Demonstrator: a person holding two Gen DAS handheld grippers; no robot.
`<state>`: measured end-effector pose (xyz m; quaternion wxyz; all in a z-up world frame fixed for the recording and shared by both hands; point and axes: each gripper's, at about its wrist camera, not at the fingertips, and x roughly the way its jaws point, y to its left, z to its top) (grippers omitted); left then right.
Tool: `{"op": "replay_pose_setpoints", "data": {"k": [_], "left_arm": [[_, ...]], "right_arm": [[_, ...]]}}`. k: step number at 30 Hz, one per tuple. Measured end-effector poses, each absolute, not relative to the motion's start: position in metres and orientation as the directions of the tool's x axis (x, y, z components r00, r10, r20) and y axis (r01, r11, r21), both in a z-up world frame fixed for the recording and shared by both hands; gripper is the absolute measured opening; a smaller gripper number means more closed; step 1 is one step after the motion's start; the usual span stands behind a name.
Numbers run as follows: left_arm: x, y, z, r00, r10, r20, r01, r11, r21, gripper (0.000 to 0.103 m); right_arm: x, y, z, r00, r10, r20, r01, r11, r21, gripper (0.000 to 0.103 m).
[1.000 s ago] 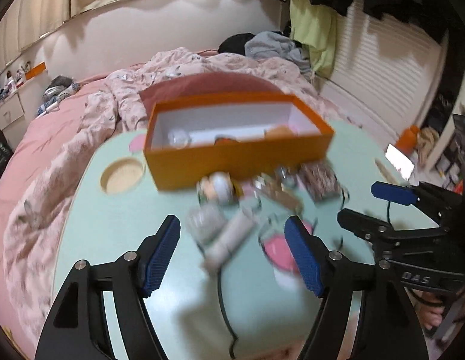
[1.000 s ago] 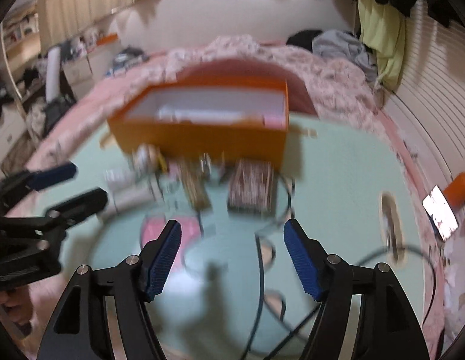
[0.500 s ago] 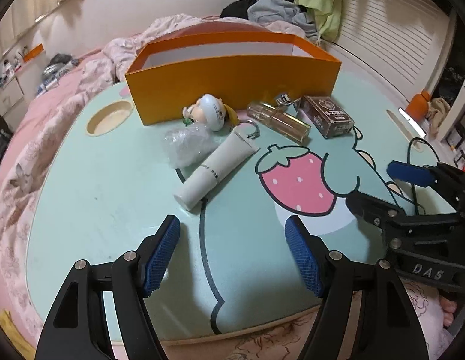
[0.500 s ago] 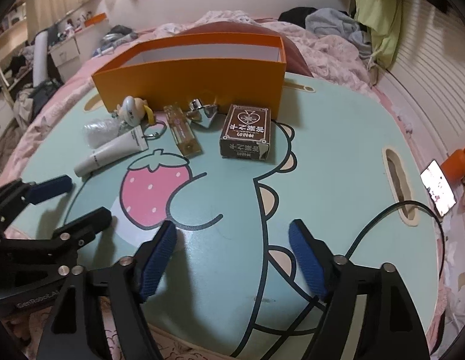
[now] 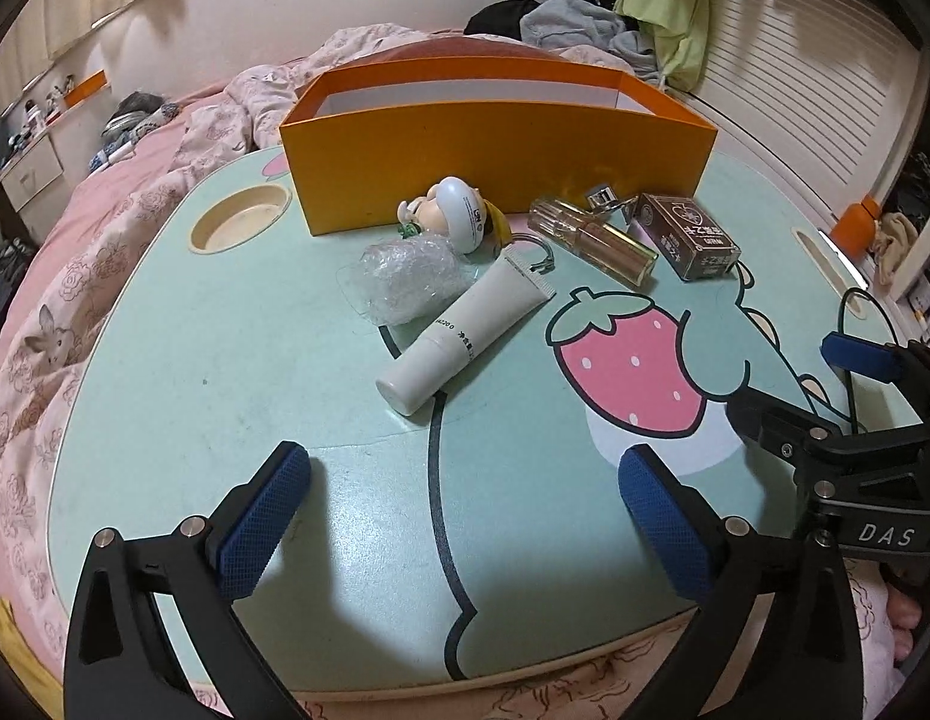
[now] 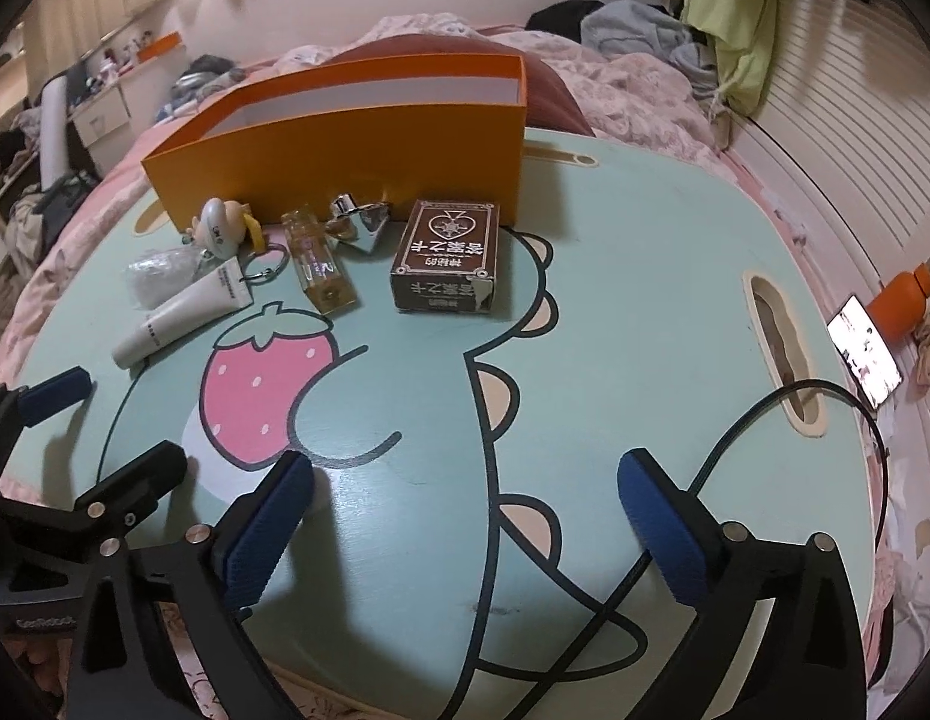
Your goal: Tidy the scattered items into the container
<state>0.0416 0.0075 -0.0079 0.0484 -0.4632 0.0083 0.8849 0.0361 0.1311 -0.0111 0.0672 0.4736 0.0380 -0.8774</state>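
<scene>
An orange box [image 5: 495, 144] [image 6: 345, 150] stands at the far side of the mint table [image 5: 225, 372]. In front of it lie a white tube [image 5: 465, 333] [image 6: 183, 312], crumpled clear wrap [image 5: 405, 282], a round white figure keychain [image 5: 459, 219] [image 6: 216, 231], a clear amber bottle [image 5: 591, 240] [image 6: 318, 267], a metal clip [image 6: 357, 222] and a brown card box [image 5: 687, 234] [image 6: 447, 258]. My left gripper [image 5: 465, 480] hangs near the table's front edge, jaws opening wide, nothing between them. My right gripper [image 6: 465, 486] is beside it, jaws opening too, empty.
A round cup recess [image 5: 237, 222] sits left of the box and a handle slot [image 6: 783, 348] at the table's right. A black cable [image 6: 735, 438] crosses the right side. Pink bedding [image 5: 75, 276] surrounds the table; a lit phone [image 6: 864, 348] and orange bottle [image 6: 903, 300] lie right.
Both grippers' jaws have spread wider. Both cameras sank toward the table and tilted down, so the box and items now show sharply and sit farther up the frame.
</scene>
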Motion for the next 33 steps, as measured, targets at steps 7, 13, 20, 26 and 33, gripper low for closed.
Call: {"op": "replay_pose_setpoints", "data": {"k": [7, 13, 20, 26, 33], "left_arm": [[0.042, 0.008, -0.008, -0.566, 0.079, -0.821, -0.094, -0.995, -0.031, 0.103], [0.041, 0.008, -0.008, -0.566, 0.079, -0.82, -0.094, -0.995, -0.031, 0.103], [0.041, 0.007, -0.008, -0.567, 0.078, -0.82, -0.093, -0.995, -0.031, 0.103], [0.048, 0.005, 0.001, -0.59, 0.126, -0.797, -0.116, -0.991, -0.071, 0.102], [0.054, -0.025, 0.033, -0.707, 0.155, -0.69, -0.106, -0.988, -0.114, 0.102]], "right_arm": [[0.036, 0.131, -0.011, -0.543, -0.082, -0.836, 0.153, -0.988, -0.003, 0.102], [0.036, 0.132, -0.011, -0.543, -0.082, -0.836, 0.154, -0.988, -0.003, 0.102], [0.035, 0.132, -0.011, -0.543, -0.082, -0.836, 0.154, -0.988, -0.003, 0.103], [0.035, 0.133, -0.011, -0.542, -0.086, -0.836, 0.156, -0.988, 0.001, 0.103], [0.036, 0.133, -0.011, -0.543, -0.087, -0.835, 0.156, -0.988, 0.001, 0.103]]}}
